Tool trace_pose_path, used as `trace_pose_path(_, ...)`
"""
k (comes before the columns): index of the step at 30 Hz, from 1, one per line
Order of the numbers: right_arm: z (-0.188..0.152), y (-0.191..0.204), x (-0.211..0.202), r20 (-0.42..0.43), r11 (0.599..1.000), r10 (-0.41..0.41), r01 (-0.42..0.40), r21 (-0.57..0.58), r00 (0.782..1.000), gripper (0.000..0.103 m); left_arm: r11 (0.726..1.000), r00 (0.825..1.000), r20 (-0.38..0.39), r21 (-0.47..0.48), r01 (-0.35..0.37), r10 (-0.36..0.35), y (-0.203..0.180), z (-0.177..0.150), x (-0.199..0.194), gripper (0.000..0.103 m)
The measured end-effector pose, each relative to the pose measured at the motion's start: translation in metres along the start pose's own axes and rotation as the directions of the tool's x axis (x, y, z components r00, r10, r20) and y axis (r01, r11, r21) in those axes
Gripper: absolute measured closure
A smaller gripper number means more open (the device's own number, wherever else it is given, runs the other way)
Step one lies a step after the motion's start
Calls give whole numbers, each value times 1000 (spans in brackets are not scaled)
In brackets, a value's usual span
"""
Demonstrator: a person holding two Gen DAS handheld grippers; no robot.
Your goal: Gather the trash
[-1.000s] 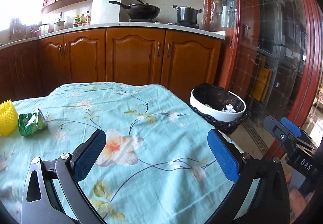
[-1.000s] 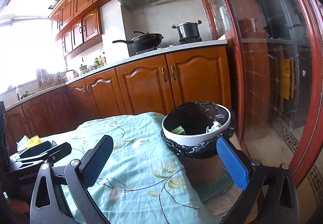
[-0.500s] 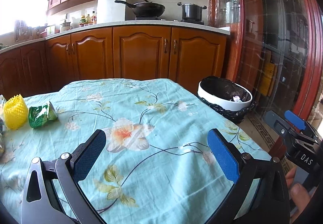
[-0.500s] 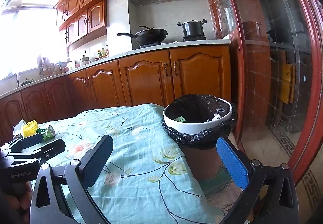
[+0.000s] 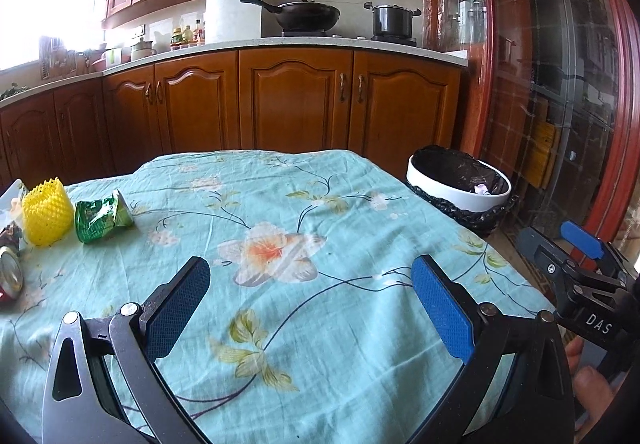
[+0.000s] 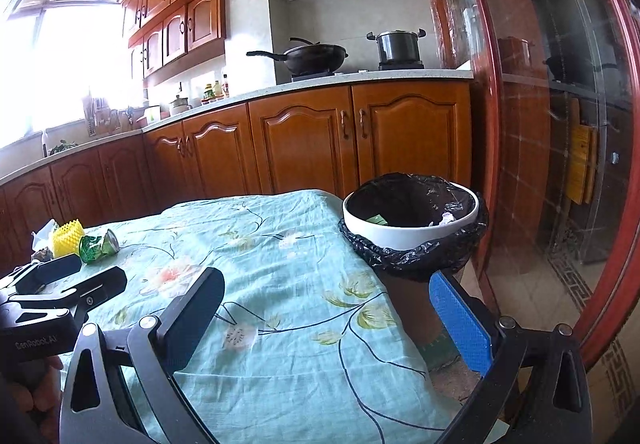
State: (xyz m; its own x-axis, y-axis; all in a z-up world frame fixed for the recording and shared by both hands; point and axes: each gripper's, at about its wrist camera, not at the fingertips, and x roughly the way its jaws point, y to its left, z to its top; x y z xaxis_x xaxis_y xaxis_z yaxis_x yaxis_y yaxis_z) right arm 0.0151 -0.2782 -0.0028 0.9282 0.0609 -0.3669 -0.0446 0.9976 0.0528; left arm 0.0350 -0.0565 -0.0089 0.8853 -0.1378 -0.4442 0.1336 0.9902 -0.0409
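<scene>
A crumpled green wrapper (image 5: 102, 220) lies at the far left of the floral tablecloth (image 5: 280, 284), beside a yellow foam net (image 5: 45, 213) and a can (image 5: 10, 278) at the left edge. The wrapper (image 6: 96, 244) and net (image 6: 68, 242) also show in the right wrist view. A white bin with a black liner (image 5: 460, 184) stands off the table's right side and holds some scraps; it also shows in the right wrist view (image 6: 412, 220). My left gripper (image 5: 312, 304) is open and empty over the table's near middle. My right gripper (image 6: 332, 312) is open and empty near the table's right edge.
Wooden kitchen cabinets (image 5: 288, 104) run behind the table, with a wok (image 5: 304, 14) and a pot (image 5: 392, 20) on the stove. A red-framed glass door (image 5: 560, 84) stands to the right of the bin. White paper (image 6: 42, 236) lies behind the net.
Both grippers have drawn back and to the left from the bin. More of the table and the trash at the left has come into view. Both stay open.
</scene>
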Motion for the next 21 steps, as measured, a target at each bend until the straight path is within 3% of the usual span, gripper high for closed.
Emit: trace_pose_path(21, -5, 16, 7, -31, 999, 46, -47, -20, 998, 0, 999, 999, -7, -32, -40, 40, 17, -5, -3, 0)
